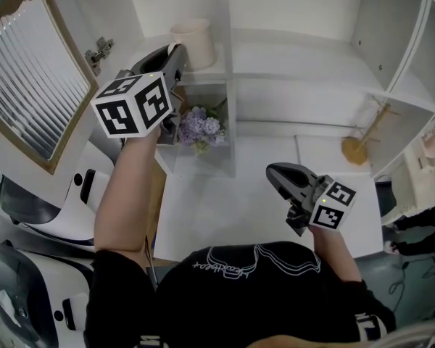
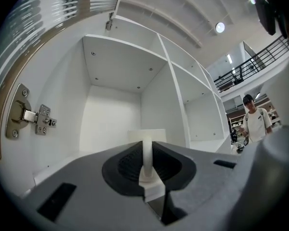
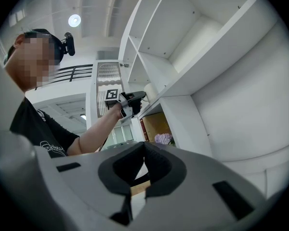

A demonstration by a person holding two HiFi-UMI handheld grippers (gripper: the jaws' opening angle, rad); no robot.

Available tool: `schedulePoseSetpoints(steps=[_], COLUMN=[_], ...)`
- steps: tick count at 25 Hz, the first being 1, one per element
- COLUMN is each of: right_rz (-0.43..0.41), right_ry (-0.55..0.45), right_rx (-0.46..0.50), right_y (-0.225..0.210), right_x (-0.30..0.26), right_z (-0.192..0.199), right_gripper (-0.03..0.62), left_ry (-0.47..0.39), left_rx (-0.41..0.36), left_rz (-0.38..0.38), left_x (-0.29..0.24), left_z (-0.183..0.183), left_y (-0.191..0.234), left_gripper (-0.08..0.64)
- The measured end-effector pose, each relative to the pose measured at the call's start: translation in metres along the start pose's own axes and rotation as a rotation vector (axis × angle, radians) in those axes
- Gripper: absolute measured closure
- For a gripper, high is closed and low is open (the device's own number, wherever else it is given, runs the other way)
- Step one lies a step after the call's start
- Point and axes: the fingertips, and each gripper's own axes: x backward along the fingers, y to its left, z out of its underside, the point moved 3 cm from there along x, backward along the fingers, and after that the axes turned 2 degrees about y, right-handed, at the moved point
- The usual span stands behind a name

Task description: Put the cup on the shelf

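Note:
The cup is cream-white and stands upright on the white shelf, in the left compartment beside the divider. My left gripper is raised to it and is shut on the cup's handle. The cup's body shows just beyond the jaws in the left gripper view. My right gripper hangs low over the white table, shut with nothing in it; its jaw tips meet in the right gripper view. From there the cup and left gripper show far off.
Purple flowers sit in the compartment under the cup. A wooden stand stands at the table's back right. The cabinet door with ribbed glass hangs open at the left, its hinge close by. A person stands far off.

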Motion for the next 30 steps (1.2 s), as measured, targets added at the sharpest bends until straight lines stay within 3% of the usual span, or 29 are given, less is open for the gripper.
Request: schedulePoseSetpoints(steps=[5,9,15,18,24,30], right_rz=[-0.009,-0.012,-0.001,0.014,0.031,0.029], right_ry=[0.009,0.011,0.006,0.007,0.011,0.007], right_rx=[-0.002,-0.001,0.009,0.012,0.002,-0.005], right_y=[-0.001,0.0,0.01,0.021,0.061,0.114], right_x=[-0.001,0.002,0.008,0.011,0.018,0.026], right_z=[0.002,0.003,0.0,0.001,0.008,0.023], right_gripper=[0.586,0.586,0.586,0.586,0.586,0.586], left_ry=[0.002,-0.042,-0.087,-0.096,-0.008,0.124], left_rx=[-0.01,0.032,-0.018,-0.024,-0.044,0.111], left_rz=[-0.04,-0.036,-0.015,0.051,0.253,0.423], left_x=[-0.006,0.001,0.038,0.063,0.125,0.187], left_z=[0.0,-0.001,-0.002,0.006,0.049,0.119], left_y=[0.003,0.005,-0.014,-0.034,-0.096,-0.141], left_gripper=[0.506,0.343,0.316,0.318,0.325,0.448])
